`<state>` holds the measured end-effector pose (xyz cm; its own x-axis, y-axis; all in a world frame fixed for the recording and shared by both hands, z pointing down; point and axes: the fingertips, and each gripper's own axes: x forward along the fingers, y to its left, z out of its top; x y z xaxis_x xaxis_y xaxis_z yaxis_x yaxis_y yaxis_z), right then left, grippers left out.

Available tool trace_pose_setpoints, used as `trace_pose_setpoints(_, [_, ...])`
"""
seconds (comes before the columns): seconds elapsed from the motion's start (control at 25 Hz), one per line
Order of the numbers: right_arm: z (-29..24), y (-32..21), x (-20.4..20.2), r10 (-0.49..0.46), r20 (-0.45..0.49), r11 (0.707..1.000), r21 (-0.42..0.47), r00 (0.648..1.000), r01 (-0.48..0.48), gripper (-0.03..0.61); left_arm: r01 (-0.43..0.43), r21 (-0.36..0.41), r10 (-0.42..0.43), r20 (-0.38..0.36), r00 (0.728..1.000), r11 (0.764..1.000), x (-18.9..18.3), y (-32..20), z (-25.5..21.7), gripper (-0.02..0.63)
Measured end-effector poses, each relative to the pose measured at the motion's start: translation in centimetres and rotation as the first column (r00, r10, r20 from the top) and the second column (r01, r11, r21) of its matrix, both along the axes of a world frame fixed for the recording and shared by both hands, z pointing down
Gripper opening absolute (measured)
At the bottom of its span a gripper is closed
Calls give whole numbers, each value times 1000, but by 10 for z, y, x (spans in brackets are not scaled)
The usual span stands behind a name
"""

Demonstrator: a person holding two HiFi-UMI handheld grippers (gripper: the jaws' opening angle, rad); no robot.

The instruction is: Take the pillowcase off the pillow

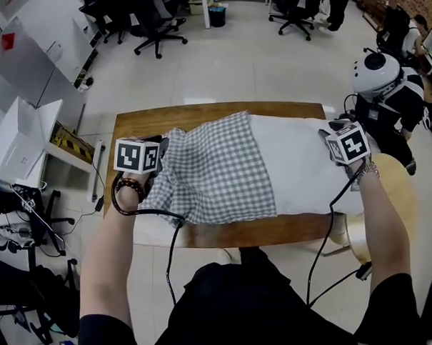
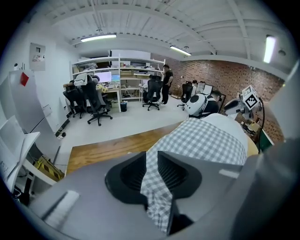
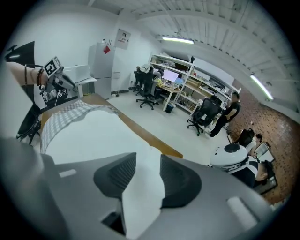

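A white pillow [image 1: 302, 165] lies lengthwise on the wooden table [image 1: 168, 116]. Its grey-and-white checked pillowcase [image 1: 216, 172] covers only the left half, bunched toward my left gripper [image 1: 158, 157]. In the left gripper view the checked cloth [image 2: 206, 140] runs between the slightly parted jaws of the left gripper [image 2: 152, 161], loose rather than pinched. My right gripper [image 1: 329, 134] is at the pillow's bare right end. In the right gripper view a white pillow corner [image 3: 140, 187] lies in the wide gap of the right gripper [image 3: 147, 164], with the pads standing off it.
A round wooden stool [image 1: 404, 194] stands by the table's right end. A white helmet-like head [image 1: 374, 71] and a seated person are beyond it. White boxes [image 1: 25, 135] sit at the left, and office chairs [image 1: 154, 22] stand on the floor behind the table.
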<state>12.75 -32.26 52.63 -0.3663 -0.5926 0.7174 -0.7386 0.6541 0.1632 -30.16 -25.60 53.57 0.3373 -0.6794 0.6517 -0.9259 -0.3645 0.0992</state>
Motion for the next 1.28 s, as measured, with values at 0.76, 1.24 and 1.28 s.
trace_pose_setpoints(0.76, [-37,122,-52,38,163,992,114,986,-57,161,-24,91,30,-57,998,996,37,82,-11,84])
trace_pose_setpoints(1.24, [-15,168,-36,31,352,992,100,935,-71,163,107,126,-91,-128,988,986,99,118,0,84])
trace_pose_setpoints(1.28, [-13,173,-34,36,371,993,95,928,-77,164,122,125,-105,-134,985,985,102,123,2,84])
